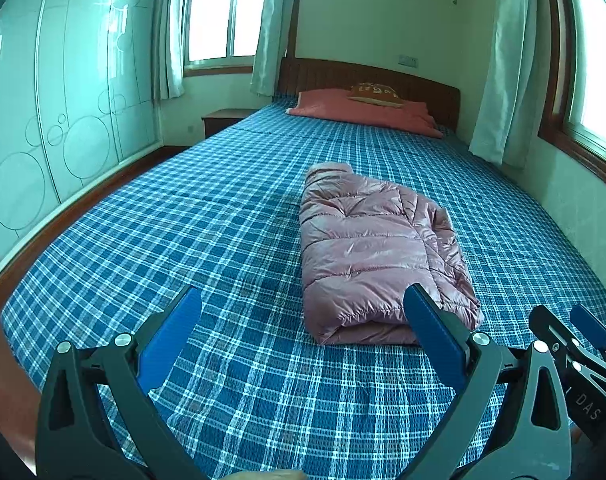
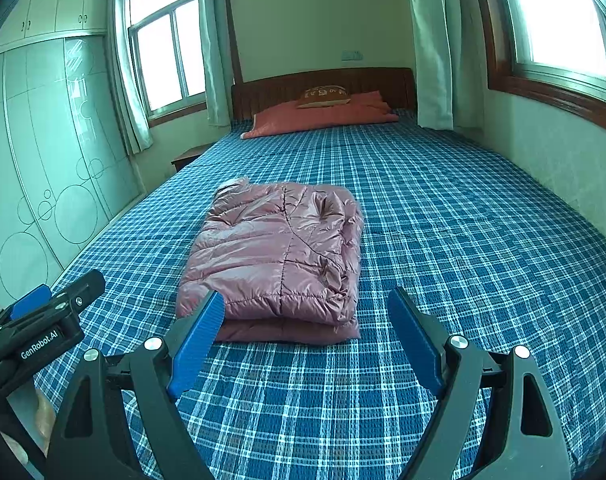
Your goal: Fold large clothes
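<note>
Pink jacket lies folded, its underside hidden; left tongs and right tongs apparently gape empty.

Jacket glossy quilted cloth; bedspread matt woven plaid; headboard wood.

Both grippers are the same build: matte black plastic arms that fork into a V, with ribbed bright blue pads on the inside of each finger. The left gripper has round silver pivot screws at the joints, same on the right gripper. Side of the left one reads "GenRobot.AI" in white, the right one's side shows "DAS".
</note>
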`<move>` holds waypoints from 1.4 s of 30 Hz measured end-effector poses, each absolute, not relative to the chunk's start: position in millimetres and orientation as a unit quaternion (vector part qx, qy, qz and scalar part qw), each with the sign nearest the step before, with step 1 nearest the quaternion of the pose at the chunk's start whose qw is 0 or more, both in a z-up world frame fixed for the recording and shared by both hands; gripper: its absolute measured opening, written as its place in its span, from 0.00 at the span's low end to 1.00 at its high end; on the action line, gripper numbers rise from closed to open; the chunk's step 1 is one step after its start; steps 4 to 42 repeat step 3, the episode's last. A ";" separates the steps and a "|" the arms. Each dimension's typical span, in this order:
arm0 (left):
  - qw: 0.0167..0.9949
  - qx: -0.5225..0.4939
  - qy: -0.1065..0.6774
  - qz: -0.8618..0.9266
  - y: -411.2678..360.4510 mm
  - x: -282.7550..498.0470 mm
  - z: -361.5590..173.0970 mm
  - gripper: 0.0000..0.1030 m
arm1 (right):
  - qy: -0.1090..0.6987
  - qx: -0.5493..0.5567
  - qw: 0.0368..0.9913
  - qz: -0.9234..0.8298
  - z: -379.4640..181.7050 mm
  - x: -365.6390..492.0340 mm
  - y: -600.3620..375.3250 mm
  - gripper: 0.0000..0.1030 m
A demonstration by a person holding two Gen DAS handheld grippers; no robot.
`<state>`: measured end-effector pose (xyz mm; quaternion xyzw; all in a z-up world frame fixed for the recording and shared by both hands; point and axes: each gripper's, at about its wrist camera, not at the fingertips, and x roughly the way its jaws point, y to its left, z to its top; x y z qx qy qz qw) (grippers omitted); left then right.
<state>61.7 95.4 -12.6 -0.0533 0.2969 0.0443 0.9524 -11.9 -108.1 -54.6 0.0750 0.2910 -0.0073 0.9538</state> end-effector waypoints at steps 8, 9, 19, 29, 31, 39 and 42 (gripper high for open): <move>0.948 -0.053 0.311 0.050 101.5 75.6 -24.6 0.98 | 0.297 0.076 0.952 -0.010 -59.6 -6.7 -112.6 0.80; 0.948 -0.053 0.311 0.050 101.5 75.6 -24.6 0.98 | 0.297 0.076 0.952 -0.010 -59.6 -6.7 -112.6 0.80; 0.948 -0.053 0.311 0.050 101.5 75.6 -24.6 0.98 | 0.297 0.076 0.952 -0.010 -59.6 -6.7 -112.6 0.80; 0.948 -0.053 0.311 0.050 101.5 75.6 -24.6 0.98 | 0.297 0.076 0.952 -0.010 -59.6 -6.7 -112.6 0.80; 0.948 -0.053 0.311 0.050 101.5 75.6 -24.6 0.98 | 0.297 0.076 0.952 -0.010 -59.6 -6.7 -112.6 0.80; 0.948 -0.053 0.311 0.050 101.5 75.6 -24.6 0.98 | 0.297 0.076 0.952 -0.010 -59.6 -6.7 -112.6 0.80; 0.948 -0.053 0.311 0.050 101.5 75.6 -24.6 0.98 | 0.297 0.076 0.952 -0.010 -59.6 -6.7 -112.6 0.80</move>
